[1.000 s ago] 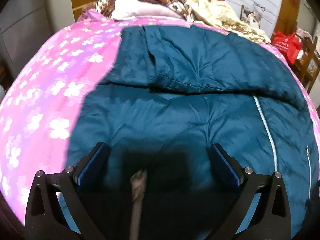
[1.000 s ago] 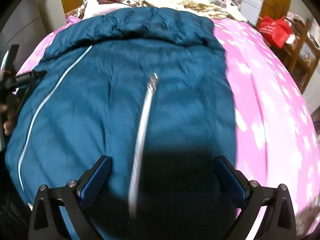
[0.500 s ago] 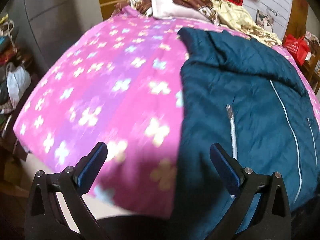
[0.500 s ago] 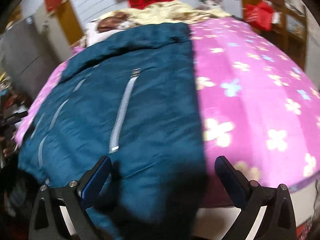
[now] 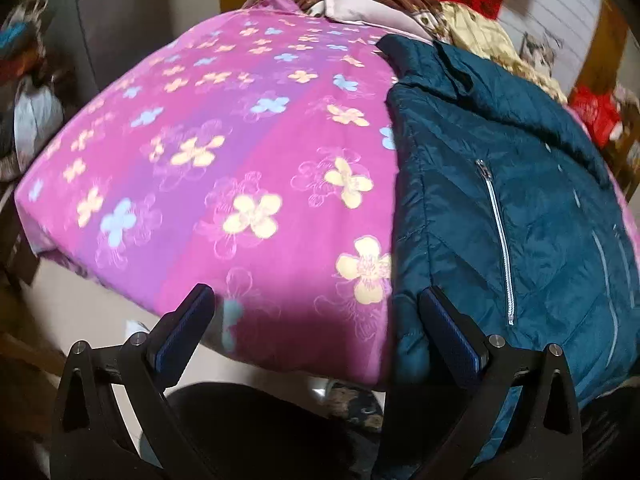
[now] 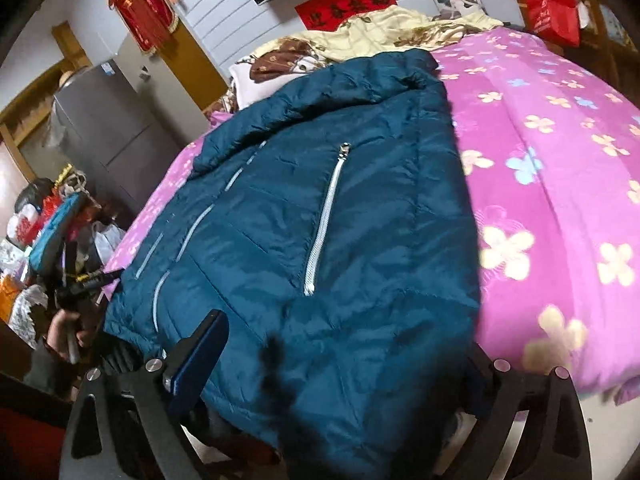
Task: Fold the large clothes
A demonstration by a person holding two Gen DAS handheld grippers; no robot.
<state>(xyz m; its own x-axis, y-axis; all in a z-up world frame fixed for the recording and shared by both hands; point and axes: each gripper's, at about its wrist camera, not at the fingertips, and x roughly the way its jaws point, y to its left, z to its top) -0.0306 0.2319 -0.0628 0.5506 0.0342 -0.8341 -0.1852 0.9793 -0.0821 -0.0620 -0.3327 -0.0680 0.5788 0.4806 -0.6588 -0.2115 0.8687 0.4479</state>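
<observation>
A large teal padded jacket [image 5: 520, 184] lies flat on the pink flowered bedspread [image 5: 240, 160], front up, with silver pocket zips [image 5: 498, 236]. My left gripper [image 5: 316, 332] is open at the bed's near edge, over the bedspread. Its right finger [image 5: 448, 332] sits against the jacket's left hem corner. In the right wrist view the jacket [image 6: 320, 200] fills the middle. My right gripper [image 6: 340, 364] is open, with the jacket's hem lying between its fingers. Its right finger is partly hidden by the cloth. A hand holding the left gripper [image 6: 72, 300] shows at the far left.
Crumpled quilts and pillows [image 6: 380, 32] are piled at the bed's head. A red bag [image 6: 554, 12] hangs at the far right. A grey cabinet [image 6: 104, 120] and a heap of bags [image 6: 36, 232] stand left of the bed. The bedspread [image 6: 560, 160] is bare right of the jacket.
Both grippers drew back from over the jacket to the bed's near edge. The left swung left over the bedspread, and the right shifted toward the jacket's right hem. Both stayed open.
</observation>
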